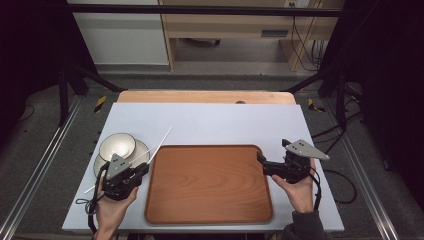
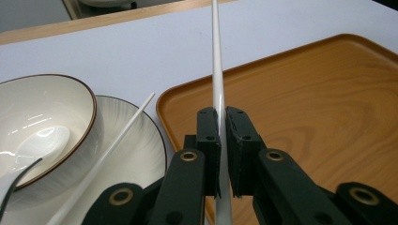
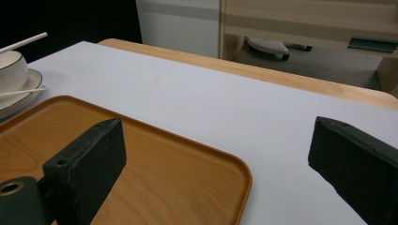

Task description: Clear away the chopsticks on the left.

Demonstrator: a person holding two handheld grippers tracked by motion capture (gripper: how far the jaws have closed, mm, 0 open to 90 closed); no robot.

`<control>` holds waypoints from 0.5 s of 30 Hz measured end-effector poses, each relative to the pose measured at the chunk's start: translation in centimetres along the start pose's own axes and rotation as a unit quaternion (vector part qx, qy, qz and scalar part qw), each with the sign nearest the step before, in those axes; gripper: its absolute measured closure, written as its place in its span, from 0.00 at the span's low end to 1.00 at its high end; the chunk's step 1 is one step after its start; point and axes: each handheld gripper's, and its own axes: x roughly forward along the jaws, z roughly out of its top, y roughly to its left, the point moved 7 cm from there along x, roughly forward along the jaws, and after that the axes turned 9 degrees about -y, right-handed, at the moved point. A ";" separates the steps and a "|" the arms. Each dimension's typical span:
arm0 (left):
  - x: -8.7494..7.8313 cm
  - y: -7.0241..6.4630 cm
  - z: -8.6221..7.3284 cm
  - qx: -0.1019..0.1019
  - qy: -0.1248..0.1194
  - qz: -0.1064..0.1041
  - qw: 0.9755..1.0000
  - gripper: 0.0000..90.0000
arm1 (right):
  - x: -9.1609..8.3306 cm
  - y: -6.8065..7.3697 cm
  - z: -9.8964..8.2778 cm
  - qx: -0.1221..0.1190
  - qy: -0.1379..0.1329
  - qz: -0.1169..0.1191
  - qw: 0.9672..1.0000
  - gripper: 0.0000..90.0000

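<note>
Spanning the middle of the high view: a pale grey-white rectangular table top with a wooden far edge. Lying centre-low on it, a large brown wood-grain tray with rounded corners. At lower left, just beside the tray's left rim, a ribbed white plate carrying a cream bowl with a dark brown rim; inside the bowl, seen in the left gripper view, a white spoon. Resting across the plate, one thin white chopstick. Clamped between the left gripper jaws, a second white chopstick, pointing to the upper middle of that frame. At lower right, the right gripper, jaws spread wide, holding nothing, beside the tray's right edge.
</note>
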 end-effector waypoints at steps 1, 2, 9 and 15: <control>0.0 0.0 0.0 0.000 0.000 0.000 1.000 0.94 | 0.0 0.0 0.0 0.000 0.000 0.000 1.000 0.05; 0.1 -0.2 0.1 -0.004 -0.003 0.007 1.000 0.94 | 0.1 0.0 -0.1 -0.002 0.004 0.000 1.000 0.05; 0.7 -1.7 0.2 -0.024 -0.017 0.033 0.999 0.94 | 0.3 0.2 -0.4 -0.002 0.009 0.002 1.000 0.04; 1.3 -2.8 -0.9 -0.067 -0.030 0.060 0.996 0.94 | 0.3 0.1 -0.4 0.000 0.006 0.003 1.000 0.05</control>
